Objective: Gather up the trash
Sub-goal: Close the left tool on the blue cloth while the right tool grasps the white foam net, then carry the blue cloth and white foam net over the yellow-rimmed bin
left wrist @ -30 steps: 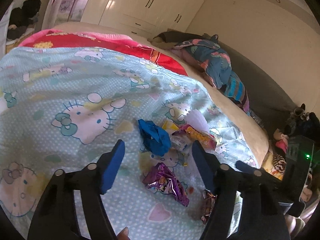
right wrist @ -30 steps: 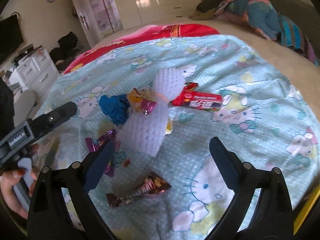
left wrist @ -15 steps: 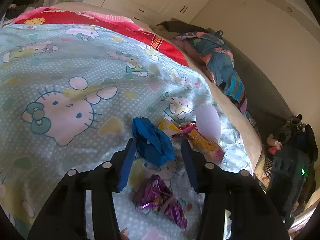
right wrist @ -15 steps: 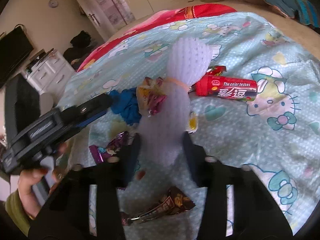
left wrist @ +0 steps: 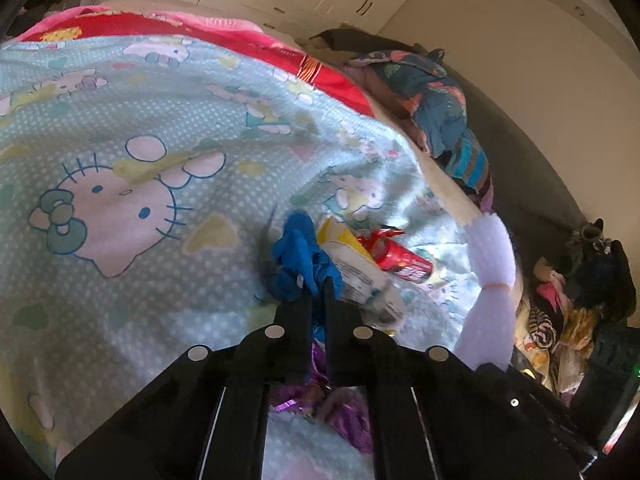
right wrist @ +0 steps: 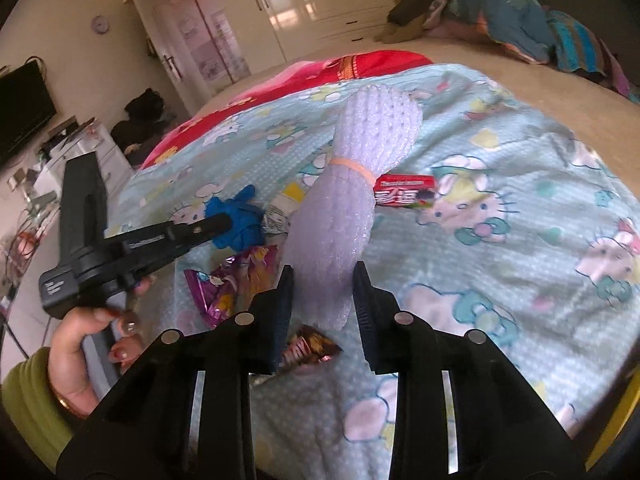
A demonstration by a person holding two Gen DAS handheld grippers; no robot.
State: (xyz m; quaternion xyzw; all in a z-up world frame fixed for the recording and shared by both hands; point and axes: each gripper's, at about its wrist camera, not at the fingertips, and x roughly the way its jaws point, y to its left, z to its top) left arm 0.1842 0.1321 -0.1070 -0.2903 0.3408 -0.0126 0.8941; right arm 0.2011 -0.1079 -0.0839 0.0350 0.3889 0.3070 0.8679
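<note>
The white foam-net sleeve cinched with an orange rubber band (right wrist: 340, 208) stands with its long axis running away from the right gripper (right wrist: 322, 280), its lower end between the jaws and its flared, dimpled top pointing toward the far side of the bed. The jaws have just been closing and their pads now press the sleeve's lower part from both sides, so the right gripper grasps it. The band pinches the sleeve into a waist about halfway up. In the left wrist view the same sleeve (left wrist: 490, 276) rises at the right.

The crumpled blue glove-like piece of plastic (left wrist: 298, 258) lies bunched just ahead of the left gripper (left wrist: 318, 292), with no clear long axis; loose ends stick up and away. The left jaws have just closed and are clenched on its near edge, with blue material showing between them. Seen from the right, the left gripper (right wrist: 218, 224) reaches in from the left and meets the blue piece (right wrist: 240, 220).

Just right of the blue piece lies a white and yellow packet (left wrist: 356, 268), touching it, and beyond that a red candy wrapper with print (left wrist: 400, 258). A shiny purple foil wrapper (left wrist: 344, 412) lies under the left gripper's body, and a brown foil wrapper (right wrist: 308, 350) lies below the right jaws. All rest on a pale blue cartoon-cat bedsheet (left wrist: 160, 288). A hand (right wrist: 84, 352) in a green sleeve holds the left tool.
</note>
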